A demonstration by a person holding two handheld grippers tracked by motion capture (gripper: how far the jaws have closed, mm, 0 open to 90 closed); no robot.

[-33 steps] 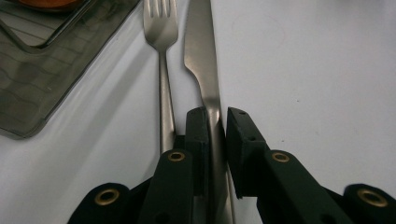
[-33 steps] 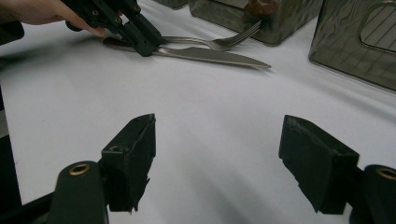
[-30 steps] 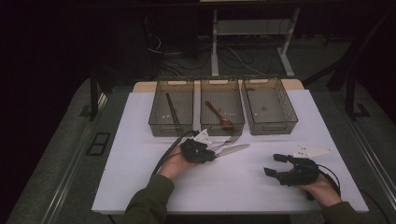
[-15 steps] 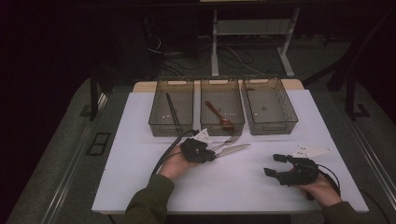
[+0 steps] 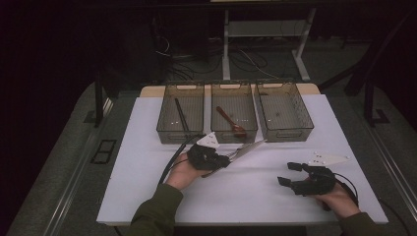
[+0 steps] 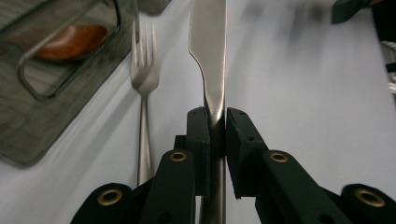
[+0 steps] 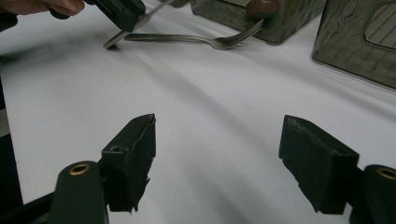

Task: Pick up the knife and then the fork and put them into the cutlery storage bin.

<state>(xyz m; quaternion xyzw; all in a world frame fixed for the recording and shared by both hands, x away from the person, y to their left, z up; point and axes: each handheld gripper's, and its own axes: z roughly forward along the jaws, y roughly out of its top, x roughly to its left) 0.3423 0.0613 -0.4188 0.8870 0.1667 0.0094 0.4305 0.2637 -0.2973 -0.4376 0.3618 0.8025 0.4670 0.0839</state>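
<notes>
High view: the left hand-held gripper (image 5: 223,161) is clamped on a knife (image 5: 248,148), lifted just near the middle bin (image 5: 236,135). Left gripper view: the narrow handle grip could let the blade swivel or clip the fork (image 6: 144,93). Right gripper view: the right hand-held gripper (image 7: 219,163) stands apart over the worktop (image 7: 196,107).

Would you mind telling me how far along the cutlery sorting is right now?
Done: a dark stick lies in the left bin and a wooden spoon in the middle one. In hand: the left gripper is shut on a knife. Left: the fork lies on the table; the right bin looks empty, and the right gripper is open.
</notes>
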